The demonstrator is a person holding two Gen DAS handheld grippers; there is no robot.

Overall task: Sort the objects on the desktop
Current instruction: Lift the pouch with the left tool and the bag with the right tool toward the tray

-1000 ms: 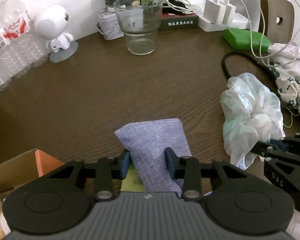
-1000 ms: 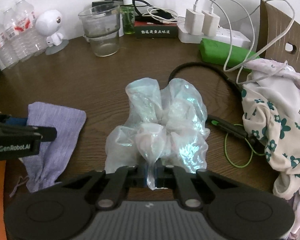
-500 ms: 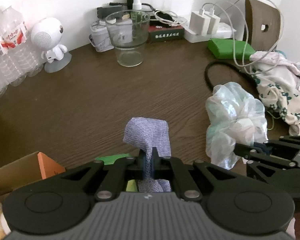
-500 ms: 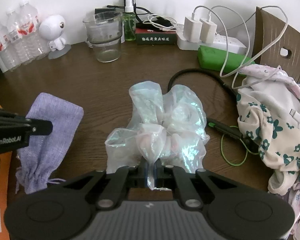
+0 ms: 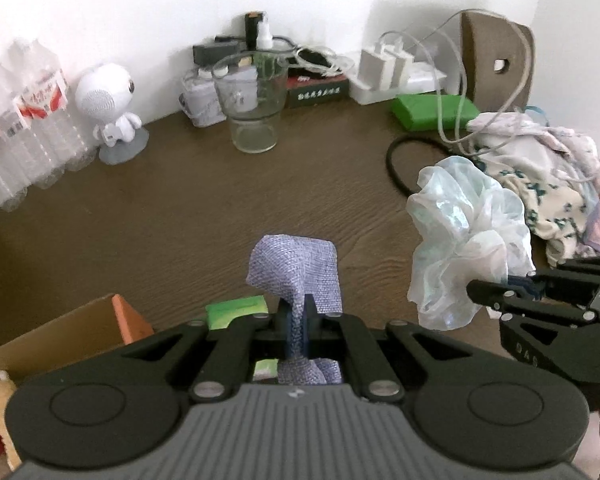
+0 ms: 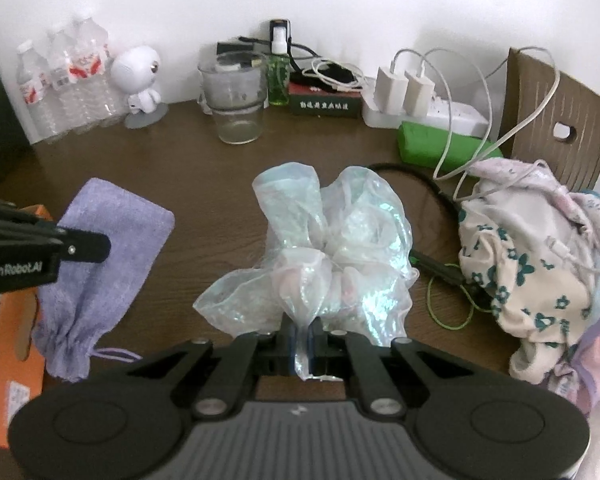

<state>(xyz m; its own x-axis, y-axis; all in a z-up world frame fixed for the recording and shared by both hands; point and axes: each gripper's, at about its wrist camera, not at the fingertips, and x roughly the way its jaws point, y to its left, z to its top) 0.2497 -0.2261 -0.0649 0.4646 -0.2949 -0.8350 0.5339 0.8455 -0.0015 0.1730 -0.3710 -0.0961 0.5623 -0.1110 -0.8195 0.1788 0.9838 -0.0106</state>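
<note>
A lavender drawstring pouch (image 5: 300,276) hangs pinched in my left gripper (image 5: 298,326), which is shut on its cloth and holds it above the brown desk (image 5: 160,216). In the right wrist view the same pouch (image 6: 100,264) dangles at the left under the left gripper's dark finger. My right gripper (image 6: 304,344) is shut on a crumpled, shiny clear plastic bag (image 6: 332,248), lifted off the desk. From the left wrist view that bag (image 5: 464,240) sits at the right, with the right gripper (image 5: 524,284) gripping its lower edge.
An orange cardboard box (image 6: 8,340) stands at the near left. A glass beaker (image 6: 236,96), water bottles (image 6: 64,84), a white robot figure (image 6: 140,76), chargers (image 6: 404,88), a green block (image 6: 444,144) and a black cable (image 6: 432,188) line the back. Floral cloth (image 6: 532,264) is heaped at right.
The left gripper has closed on the pouch and lifted it, so the cloth bunches and hangs. The right gripper has risen with the plastic bag. Both views have pulled back from the desk.
</note>
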